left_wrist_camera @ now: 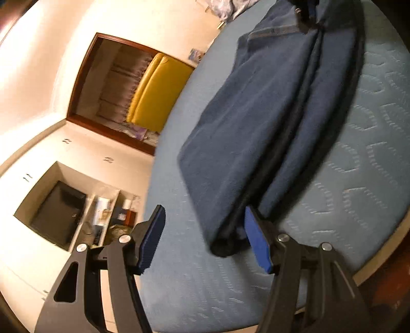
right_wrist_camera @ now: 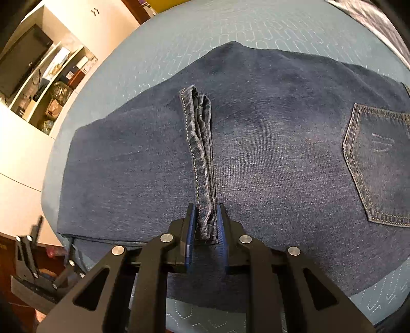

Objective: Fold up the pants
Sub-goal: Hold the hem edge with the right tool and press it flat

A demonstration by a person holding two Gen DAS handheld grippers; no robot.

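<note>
Dark blue jeans point(right_wrist_camera: 269, 143) lie on a light blue quilted bed point(right_wrist_camera: 230, 28), back pocket point(right_wrist_camera: 379, 166) at the right. My right gripper point(right_wrist_camera: 206, 230) is shut on the stacked leg hems point(right_wrist_camera: 201, 158), held over the flat denim. In the left wrist view the jeans point(left_wrist_camera: 256, 123) hang folded lengthwise, the fold end point(left_wrist_camera: 225, 243) near my left gripper point(left_wrist_camera: 205, 235). That gripper is open and holds nothing; its right pad point(left_wrist_camera: 256, 243) is next to the cloth. The left gripper also shows at the lower left of the right wrist view point(right_wrist_camera: 33, 266).
The bed's wooden edge point(left_wrist_camera: 379, 256) runs at lower right. Beyond the bed stand white cabinets with a black screen point(left_wrist_camera: 59, 212) and cluttered shelves point(right_wrist_camera: 56, 84). A yellow cushion point(left_wrist_camera: 156, 94) sits in a brown-framed opening. Crumpled cloth point(left_wrist_camera: 225, 7) lies at the far end.
</note>
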